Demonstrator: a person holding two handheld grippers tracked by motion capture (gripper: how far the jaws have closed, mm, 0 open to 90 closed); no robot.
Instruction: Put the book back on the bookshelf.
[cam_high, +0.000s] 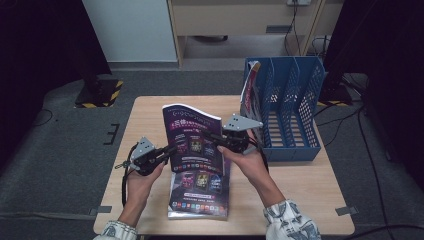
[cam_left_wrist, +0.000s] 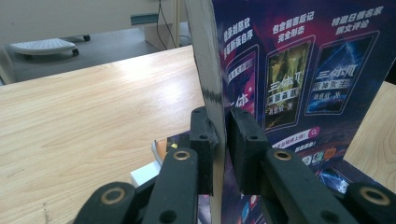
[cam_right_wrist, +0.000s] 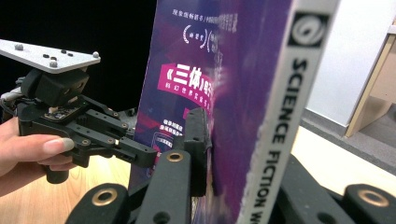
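Purple and glossy, the magazine I have in hand stands upright above a second magazine that lies flat on the counter, closest to my side. My left gripper is clamped on the standing magazine's left edge; in the left gripper view the two black pads pinch the thin page block tight. My right gripper is closed on the opposite edge, by the spine; in the right gripper view that white spine reads "SCIENCE FICTION", and the left gripper shows beyond the cover with a hand behind it.

The held cover is dark violet with pink and white Chinese lettering and three small framed book pictures. It leans a little, its top toward the far side of the counter.

Right of the standing magazine and farther back, a blue file rack with perforated walls sits at the counter's right far corner. Its leftmost slot holds one magazine, leaning; the other slots show only their blue floor.

Left of the standing magazine, the pale wood runs bare to the counter's edge. Beyond the far edge lie grey floor, cables and a yellow-and-black striped stand base.
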